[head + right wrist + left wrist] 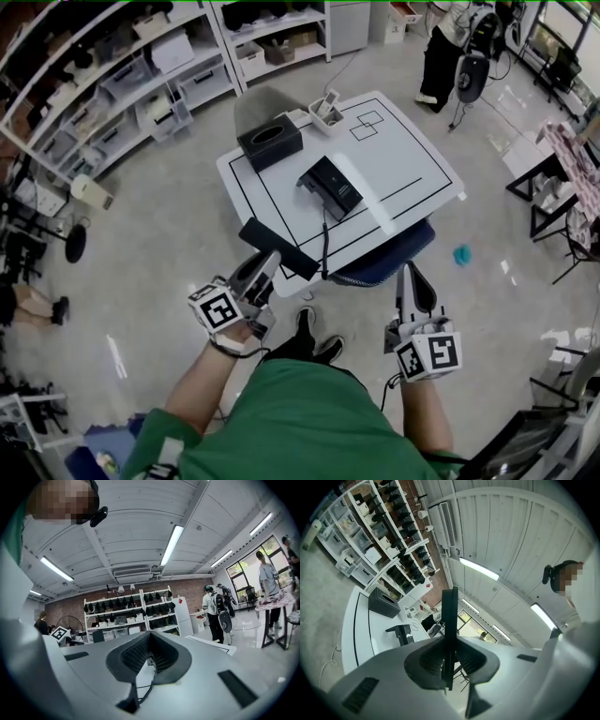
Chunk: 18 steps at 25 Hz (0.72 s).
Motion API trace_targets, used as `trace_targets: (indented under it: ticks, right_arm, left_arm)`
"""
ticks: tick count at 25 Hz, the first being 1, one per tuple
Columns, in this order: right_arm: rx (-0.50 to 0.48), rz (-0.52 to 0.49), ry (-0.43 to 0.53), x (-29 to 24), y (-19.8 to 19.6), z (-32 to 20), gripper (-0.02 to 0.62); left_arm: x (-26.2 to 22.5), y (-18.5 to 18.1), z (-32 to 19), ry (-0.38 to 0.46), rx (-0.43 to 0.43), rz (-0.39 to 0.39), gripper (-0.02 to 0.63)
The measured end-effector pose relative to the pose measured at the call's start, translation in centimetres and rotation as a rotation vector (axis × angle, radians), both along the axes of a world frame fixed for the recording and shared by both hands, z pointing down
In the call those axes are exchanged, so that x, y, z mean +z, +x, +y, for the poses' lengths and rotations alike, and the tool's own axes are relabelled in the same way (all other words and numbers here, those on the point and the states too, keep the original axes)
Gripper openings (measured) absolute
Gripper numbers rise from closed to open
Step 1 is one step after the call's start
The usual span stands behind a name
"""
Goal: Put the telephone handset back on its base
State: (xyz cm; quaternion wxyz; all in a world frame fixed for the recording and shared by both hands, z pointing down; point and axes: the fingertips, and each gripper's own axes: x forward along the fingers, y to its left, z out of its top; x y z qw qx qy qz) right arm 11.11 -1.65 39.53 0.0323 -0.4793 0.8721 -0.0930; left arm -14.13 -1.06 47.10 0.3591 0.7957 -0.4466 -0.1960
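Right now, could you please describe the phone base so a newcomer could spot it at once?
Look at the white table with black lines. The base sits near its middle, low and black, a cord running to the near edge. Unlike it, the black box behind is taller, open-topped.

On the table [412, 159], the box [270, 141] lies far left of the telephone base [330, 186], the handset [278, 248] near left.
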Motion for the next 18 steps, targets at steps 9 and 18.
trace_targets:
  ticks: [9, 18]
  right_arm:
    - [0.086, 0.045, -0.010, 0.3, 1.7, -4.3, 0.020]
    - [0.128, 0.074, -0.034, 1.0, -0.2, -10.0, 0.020]
  left_arm:
    - [3.3, 1.2, -7.9, -0.044, 0.062, 0.026, 0.083]
    - [6.1, 1.0, -14.9, -0.099, 0.119, 0.072, 0.083]
